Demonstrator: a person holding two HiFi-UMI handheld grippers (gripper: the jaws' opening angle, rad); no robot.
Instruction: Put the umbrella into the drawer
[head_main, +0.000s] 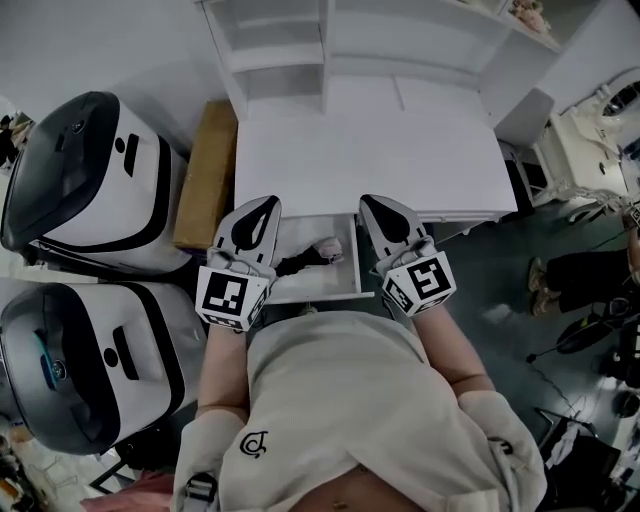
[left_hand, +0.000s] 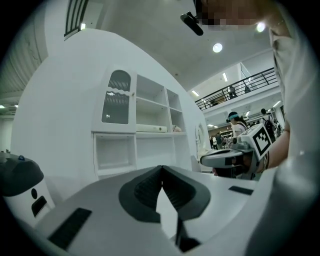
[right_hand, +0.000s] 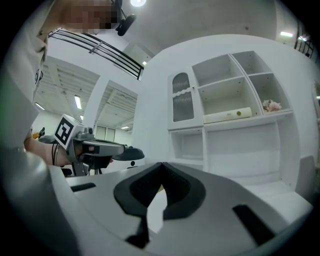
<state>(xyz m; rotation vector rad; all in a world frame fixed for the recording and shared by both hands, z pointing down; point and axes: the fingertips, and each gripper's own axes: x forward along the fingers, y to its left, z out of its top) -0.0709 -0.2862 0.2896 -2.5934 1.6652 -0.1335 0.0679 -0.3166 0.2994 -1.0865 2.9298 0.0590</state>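
In the head view, the white drawer stands pulled out under the front of the white desk. Inside it lies the folded umbrella, dark with a pink end, partly hidden by the grippers. My left gripper hovers over the drawer's left side and my right gripper just right of the drawer. Both are held level, well above the umbrella and apart from it. The left gripper has its jaws pressed together with nothing between them. The right gripper likewise has its jaws together and holds nothing.
A white hutch with open shelves stands at the desk's back; a pale roll lies on one shelf. Two large black-and-white machines and a cardboard box stand left. A bystander's feet are at the right.
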